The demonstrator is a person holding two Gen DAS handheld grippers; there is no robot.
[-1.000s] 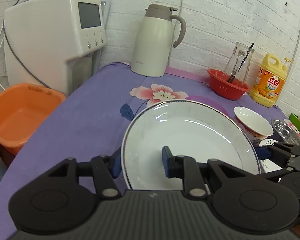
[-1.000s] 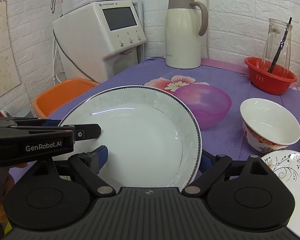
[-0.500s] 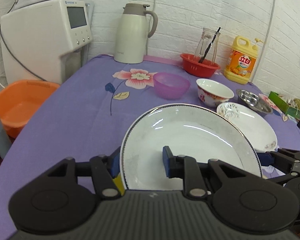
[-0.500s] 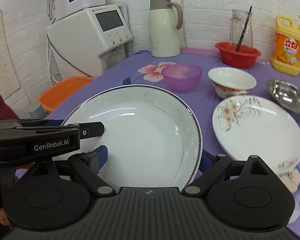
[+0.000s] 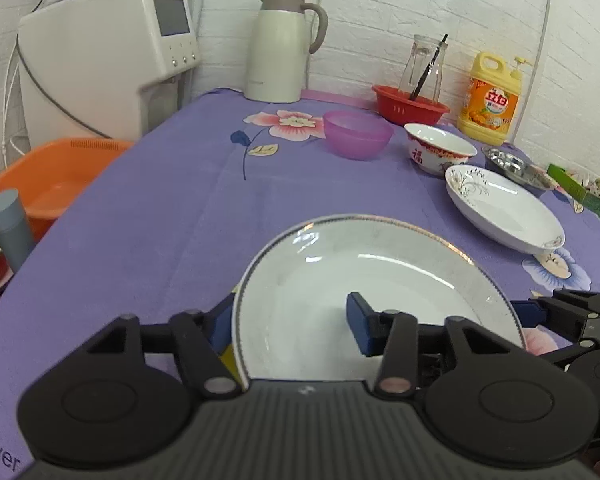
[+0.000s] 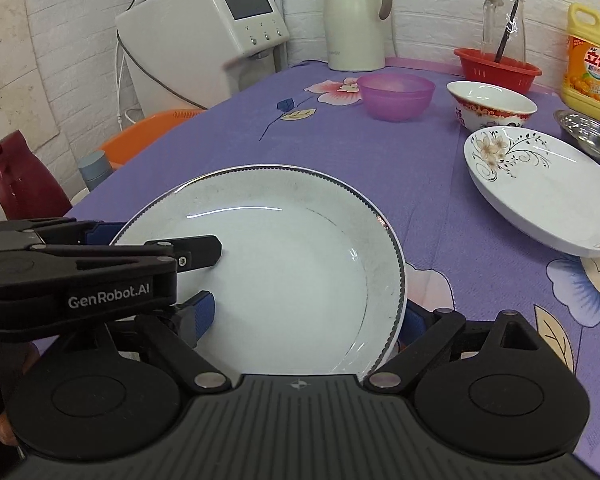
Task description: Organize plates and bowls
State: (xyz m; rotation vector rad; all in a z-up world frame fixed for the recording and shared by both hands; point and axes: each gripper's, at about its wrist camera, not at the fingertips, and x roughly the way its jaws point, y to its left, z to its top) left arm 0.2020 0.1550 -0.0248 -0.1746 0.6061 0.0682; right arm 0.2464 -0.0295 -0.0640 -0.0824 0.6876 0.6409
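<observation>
Both grippers hold one large white plate with a dark beaded rim (image 5: pixel 380 280) (image 6: pixel 292 264) low over the near end of the purple tablecloth. My left gripper (image 5: pixel 290 326) is shut on its left edge; it also shows in the right wrist view (image 6: pixel 156 256). My right gripper (image 6: pixel 306 316) is shut on its right edge, and shows at the right of the left wrist view (image 5: pixel 540 314). A floral white plate (image 5: pixel 504 210) (image 6: pixel 540 188) lies to the right. Behind it stand a red-patterned bowl (image 5: pixel 438 152) (image 6: pixel 490 106), a purple bowl (image 5: pixel 358 134) (image 6: pixel 396 94) and a steel dish (image 5: pixel 512 162) (image 6: pixel 588 130).
At the back stand a cream thermos jug (image 5: pixel 284 46), a red basket with a glass jar (image 5: pixel 410 108), a yellow detergent bottle (image 5: pixel 492 100) and a white water dispenser (image 5: pixel 100 56). An orange basin (image 5: pixel 48 176) sits off the table's left edge.
Both grippers have drawn the plate back toward the near end of the table and lower. The bowls and floral plate now lie farther ahead.
</observation>
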